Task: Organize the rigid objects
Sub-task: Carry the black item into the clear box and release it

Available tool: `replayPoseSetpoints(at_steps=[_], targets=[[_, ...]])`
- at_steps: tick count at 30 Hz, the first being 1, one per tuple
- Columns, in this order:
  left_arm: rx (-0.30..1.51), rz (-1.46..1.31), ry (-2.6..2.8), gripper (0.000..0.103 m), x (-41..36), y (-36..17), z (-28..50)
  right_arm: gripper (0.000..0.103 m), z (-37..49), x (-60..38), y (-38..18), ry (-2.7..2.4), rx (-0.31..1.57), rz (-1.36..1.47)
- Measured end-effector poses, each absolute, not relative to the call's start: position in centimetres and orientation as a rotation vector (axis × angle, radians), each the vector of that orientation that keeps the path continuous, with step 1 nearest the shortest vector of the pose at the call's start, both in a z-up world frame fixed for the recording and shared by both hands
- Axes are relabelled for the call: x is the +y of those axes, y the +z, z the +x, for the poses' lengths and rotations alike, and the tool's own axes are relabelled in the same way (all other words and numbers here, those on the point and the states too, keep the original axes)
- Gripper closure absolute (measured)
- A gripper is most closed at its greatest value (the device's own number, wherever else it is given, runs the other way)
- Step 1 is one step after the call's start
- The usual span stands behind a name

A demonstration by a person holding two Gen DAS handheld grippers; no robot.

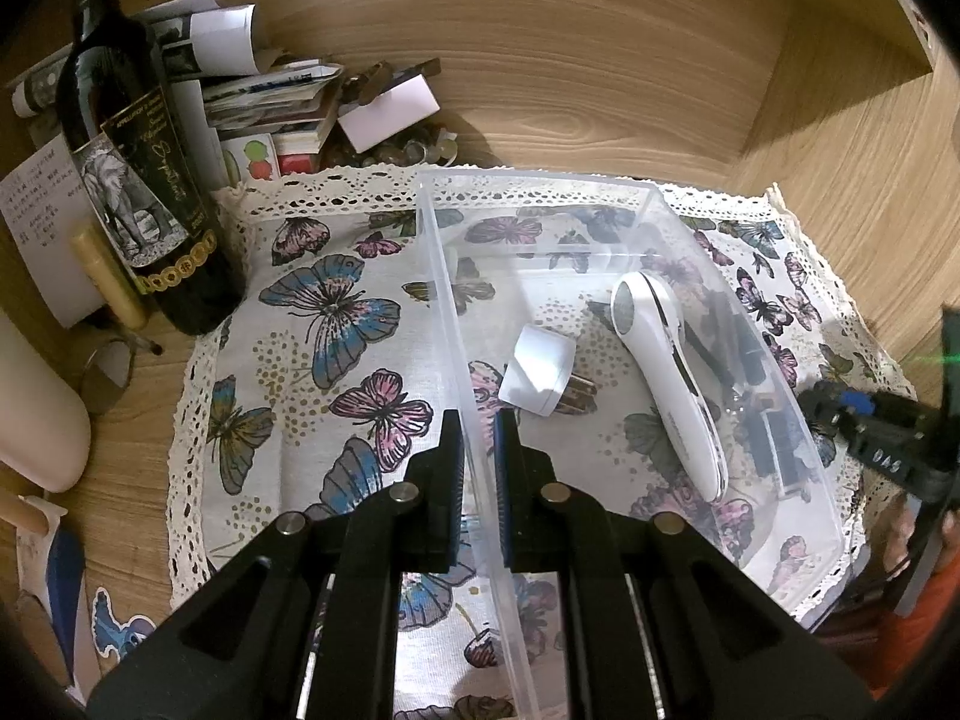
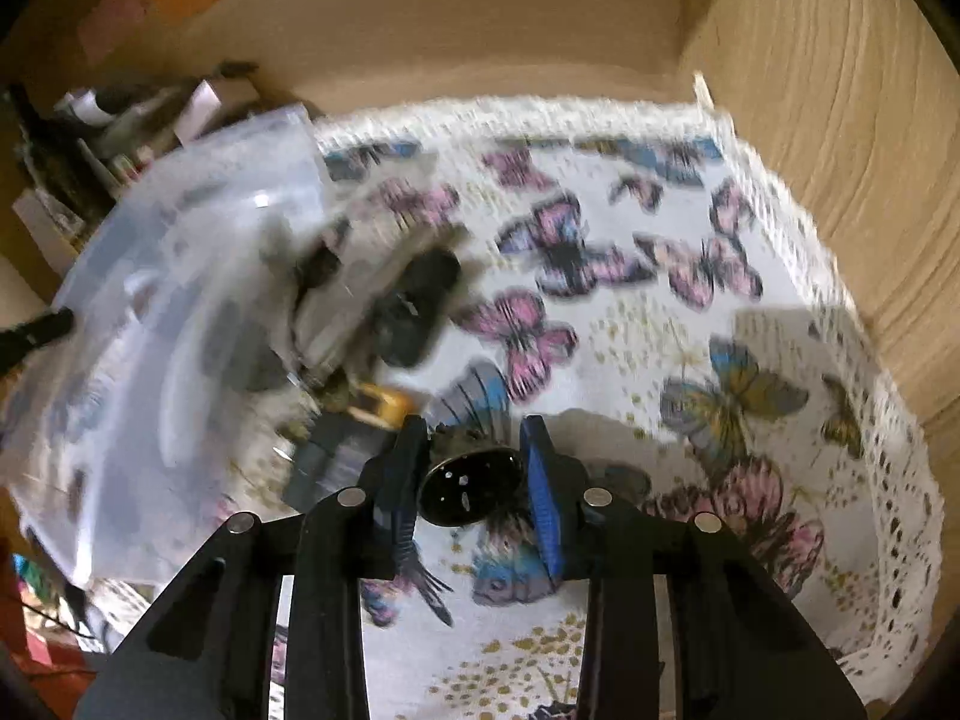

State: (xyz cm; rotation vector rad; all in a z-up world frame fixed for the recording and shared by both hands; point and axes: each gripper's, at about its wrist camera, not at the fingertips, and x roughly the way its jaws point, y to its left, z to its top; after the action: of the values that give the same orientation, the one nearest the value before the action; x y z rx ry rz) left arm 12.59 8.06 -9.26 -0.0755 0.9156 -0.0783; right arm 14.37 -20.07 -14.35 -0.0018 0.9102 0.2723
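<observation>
The clear plastic bin is pinched by its left wall in the closed left gripper. A dark round object on the butterfly cloth is bracketed by the right gripper; pad contact cannot be told.

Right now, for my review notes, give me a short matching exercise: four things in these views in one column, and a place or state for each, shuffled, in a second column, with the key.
Things
1. white handheld device
2. dark wine bottle
3. left hand-held gripper
4. small dark round object

Places or states
A. standing upright on the wood, left of the butterfly cloth
B. between the fingers of the right hand-held gripper
C. lying inside the clear plastic bin
D. clamped on the bin's near wall

Pairs: 1-C, 2-A, 3-D, 4-B
</observation>
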Motion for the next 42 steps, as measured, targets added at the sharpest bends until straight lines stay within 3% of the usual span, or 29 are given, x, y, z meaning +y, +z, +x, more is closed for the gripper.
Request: replayPoseSetpoints(at_steps=[15,35,42], targets=[[0.916,-0.080,-0.082,0.094,8.2,-9.3,12.6,0.074,15.0,-12.5,-6.3,0.499,0.695,-0.038],[0.915,-0.081,-0.088,0.094,8.1,-9.3,12.6,0.073,16.3,-5.1,-10.1,0.673,0.874,-0.198],[0.914,-0.078,-0.086,0.094,8.1,-9.2,12.6,0.065,15.6,-5.8,-8.8,0.668,0.826,-0.183]])
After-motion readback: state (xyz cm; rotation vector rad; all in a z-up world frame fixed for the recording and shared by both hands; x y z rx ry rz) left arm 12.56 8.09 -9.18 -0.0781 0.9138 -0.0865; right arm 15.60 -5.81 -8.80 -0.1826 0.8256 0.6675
